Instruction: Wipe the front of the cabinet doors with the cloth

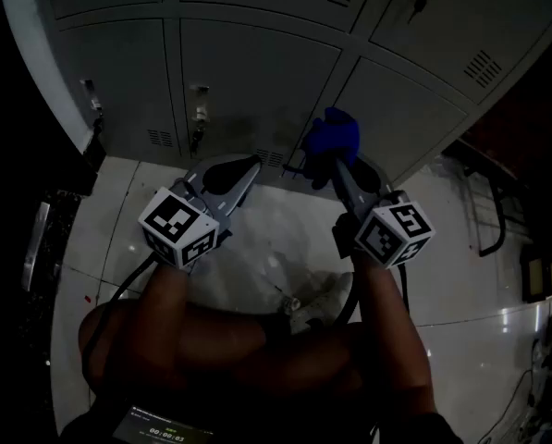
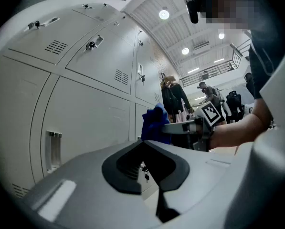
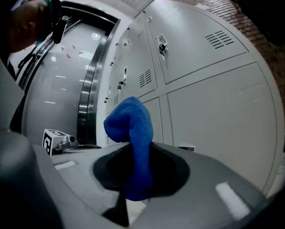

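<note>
My right gripper (image 3: 135,149) pinches the fuzzy blue cloth (image 3: 130,120) close to the grey metal cabinet doors (image 3: 214,113), my left gripper (image 2: 143,144) is closed on nothing, and I judge nearly all the wiping remains.

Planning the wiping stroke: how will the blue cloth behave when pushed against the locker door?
Probably floppy: the blue cloth bunches and curls over above the right gripper pinching it. Its fuzzy pile likely drags, not slips, on the cabinet door.
</note>
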Available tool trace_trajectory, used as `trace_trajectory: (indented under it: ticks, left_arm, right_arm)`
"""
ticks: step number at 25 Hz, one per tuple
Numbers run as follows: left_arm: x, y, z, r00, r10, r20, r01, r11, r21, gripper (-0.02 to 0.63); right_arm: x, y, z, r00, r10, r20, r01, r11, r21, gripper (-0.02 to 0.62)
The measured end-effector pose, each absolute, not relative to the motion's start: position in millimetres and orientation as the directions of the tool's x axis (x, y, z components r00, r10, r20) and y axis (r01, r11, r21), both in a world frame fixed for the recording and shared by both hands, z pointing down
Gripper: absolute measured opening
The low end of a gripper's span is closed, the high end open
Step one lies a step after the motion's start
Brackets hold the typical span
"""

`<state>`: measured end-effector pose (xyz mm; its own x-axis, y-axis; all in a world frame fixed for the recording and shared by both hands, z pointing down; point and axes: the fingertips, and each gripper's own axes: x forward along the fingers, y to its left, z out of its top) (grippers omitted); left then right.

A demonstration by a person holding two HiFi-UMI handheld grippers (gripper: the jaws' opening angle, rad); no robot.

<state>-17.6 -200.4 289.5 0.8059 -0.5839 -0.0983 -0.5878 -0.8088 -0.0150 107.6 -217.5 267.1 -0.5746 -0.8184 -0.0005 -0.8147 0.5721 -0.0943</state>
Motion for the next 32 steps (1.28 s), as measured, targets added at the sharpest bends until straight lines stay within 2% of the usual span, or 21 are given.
trace_trajectory:
  ticks: [7, 15, 32]
  left_arm:
    - [-14.3, -201.0, 289.1, 0.811, -0.577, -0.093, -0.581, -0.813, -0.024, 0.005]
    - [-11.3, -201.8, 291.8, 0.814, -0.575, -0.082, -0.579, -0.815, -0.029, 0.005]
    - [-5.6, -202.9, 302.5, 0.820, -0.570, -0.051, -0.572, -0.820, -0.031, 0.005]
  right_arm:
    - [121.9, -243.9, 243.1, -0.536, -0.844, -0.023, -0.835, 0.535, -0.129, 0.064]
    - [127.4, -281.6, 197.5, -0.515, -0.850, -0.107, -0.841, 0.526, -0.129, 0.064]
    - [183.4, -300.1, 206.8, -0.414, -0.905, -0.102, -0.894, 0.425, -0.143, 0.064]
